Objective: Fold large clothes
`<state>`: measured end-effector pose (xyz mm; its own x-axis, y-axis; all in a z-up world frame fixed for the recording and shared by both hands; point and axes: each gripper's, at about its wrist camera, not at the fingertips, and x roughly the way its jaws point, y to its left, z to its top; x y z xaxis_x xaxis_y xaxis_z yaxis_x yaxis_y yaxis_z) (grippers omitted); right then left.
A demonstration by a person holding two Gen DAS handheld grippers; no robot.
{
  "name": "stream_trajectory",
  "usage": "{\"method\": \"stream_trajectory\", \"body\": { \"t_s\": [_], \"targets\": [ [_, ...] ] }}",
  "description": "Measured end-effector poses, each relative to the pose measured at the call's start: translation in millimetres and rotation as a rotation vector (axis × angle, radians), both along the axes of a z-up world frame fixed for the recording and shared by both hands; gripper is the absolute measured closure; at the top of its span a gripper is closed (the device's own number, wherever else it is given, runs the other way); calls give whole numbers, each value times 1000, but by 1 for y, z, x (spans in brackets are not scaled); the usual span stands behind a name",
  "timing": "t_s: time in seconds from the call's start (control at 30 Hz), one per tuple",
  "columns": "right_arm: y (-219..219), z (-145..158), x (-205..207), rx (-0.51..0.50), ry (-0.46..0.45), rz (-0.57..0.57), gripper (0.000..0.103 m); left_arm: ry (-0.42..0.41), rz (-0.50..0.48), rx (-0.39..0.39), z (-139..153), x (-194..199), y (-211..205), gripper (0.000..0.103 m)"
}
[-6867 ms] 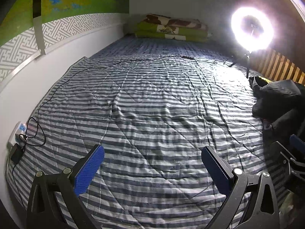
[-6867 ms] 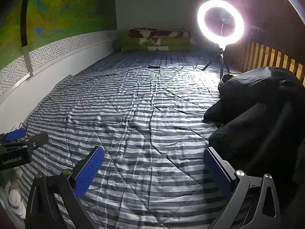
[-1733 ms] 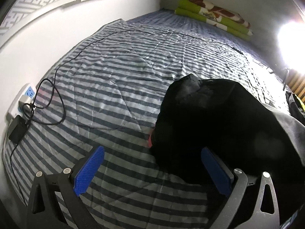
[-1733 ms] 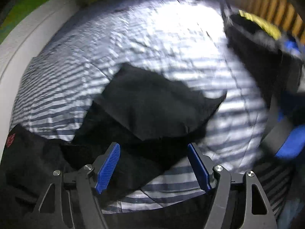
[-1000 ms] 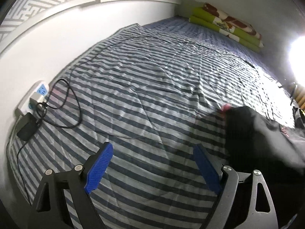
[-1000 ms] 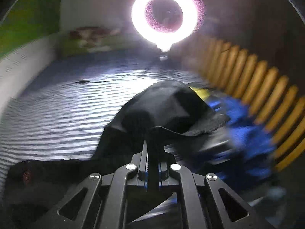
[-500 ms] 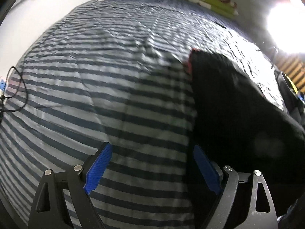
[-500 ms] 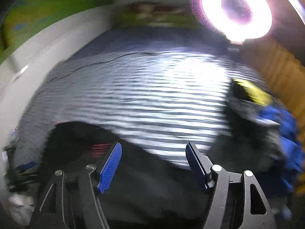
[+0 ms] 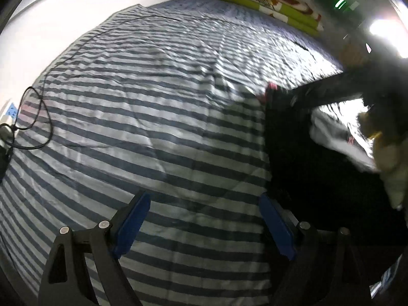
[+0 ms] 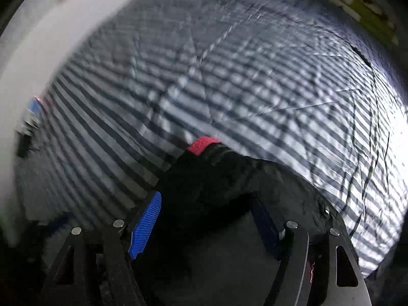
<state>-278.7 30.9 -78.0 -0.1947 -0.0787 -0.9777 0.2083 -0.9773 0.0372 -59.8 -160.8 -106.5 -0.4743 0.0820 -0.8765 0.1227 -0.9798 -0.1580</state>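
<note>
Black fabric of a large dark garment, with a small red tab at its far edge, now lies on the blue-and-grey striped quilt. About seven seconds back the middle of the bed was bare and the dark clothes sat heaped at the right side, so one piece has been pulled out onto the working area. It is still bunched, not spread. In the left wrist view it fills the right side, a blurred strip of it lifted off the quilt.

Both tongs stand apart and empty: the right gripper hovers over the garment, its blue pads having closed a second ago and parted again; the left gripper hangs over bare quilt beside the cloth's edge. Spreading probably comes next, before any fold.
</note>
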Motion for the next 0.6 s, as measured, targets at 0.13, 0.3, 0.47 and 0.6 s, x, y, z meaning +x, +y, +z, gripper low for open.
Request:
{"method": "stream_trajectory", "body": {
  "t_s": [0.13,0.3,0.47,0.6],
  "targets": [
    [-12,-18,7,129,20,43,53,5,13,19,4,5,-10,14],
    [23,15,33,76,125,-7,83,-2,-15,36,1,10,-7,14],
    [84,78,84,-63,286,-104,83,-16,-74,97,-5,11,10,14],
    [147,101,131,-91,325,-223,83,-13,-111,144,-3,9,27,11]
  ]
}}
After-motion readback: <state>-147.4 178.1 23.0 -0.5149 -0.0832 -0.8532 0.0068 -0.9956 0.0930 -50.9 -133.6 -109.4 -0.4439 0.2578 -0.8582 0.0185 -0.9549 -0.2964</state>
